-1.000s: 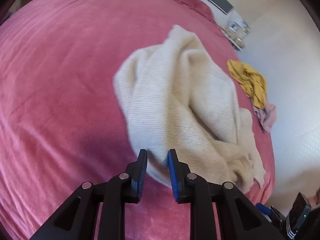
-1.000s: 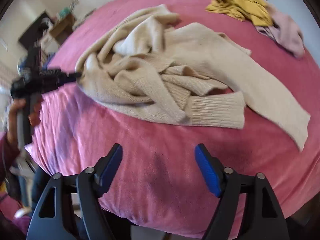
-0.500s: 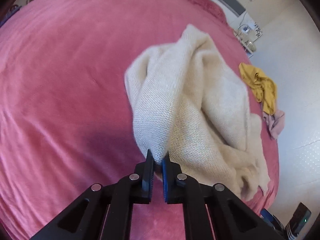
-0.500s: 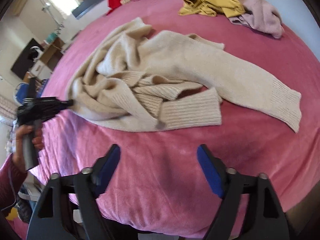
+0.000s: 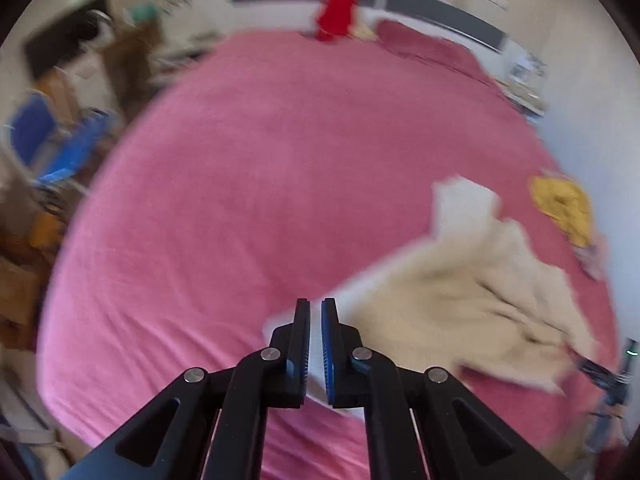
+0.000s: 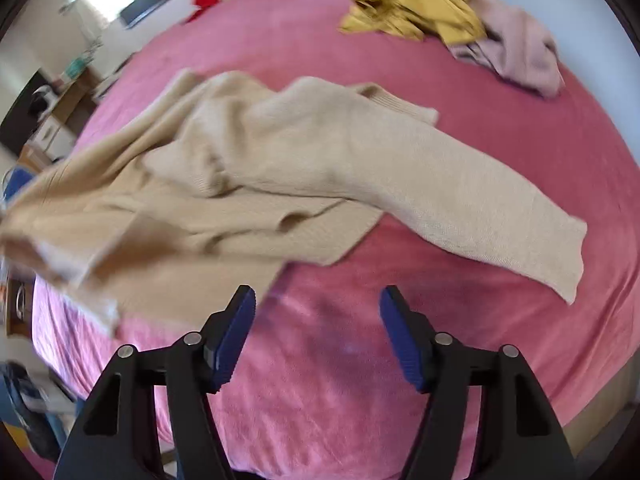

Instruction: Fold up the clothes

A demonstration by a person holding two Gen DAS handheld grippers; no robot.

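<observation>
Your left gripper (image 5: 315, 344): fingers pinched on an edge of the cream sweater (image 6: 248, 184).
Your right gripper (image 6: 316, 336): fingers wide apart, holding nothing.
Sweater: spread across the middle of the pink bed (image 6: 500, 112), one sleeve reaching right.
Upper right: yellow top (image 6: 416, 12) touching a pink top (image 6: 520, 56).

Ribbed cream knit sweater (image 6: 280, 168) lies on plush pink bedspread (image 6: 500, 128).

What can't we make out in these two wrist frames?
- Left wrist: motion blur smears the cream sweater, so the edge pinched in the left gripper can't be identified.
- Right wrist: the sweater's left end is blurred and reaches the frame edge; the left gripper isn't visible there.
- Right wrist: the pink garment is partly under the yellow garment.
- Right gripper open, holding nothing.
</observation>
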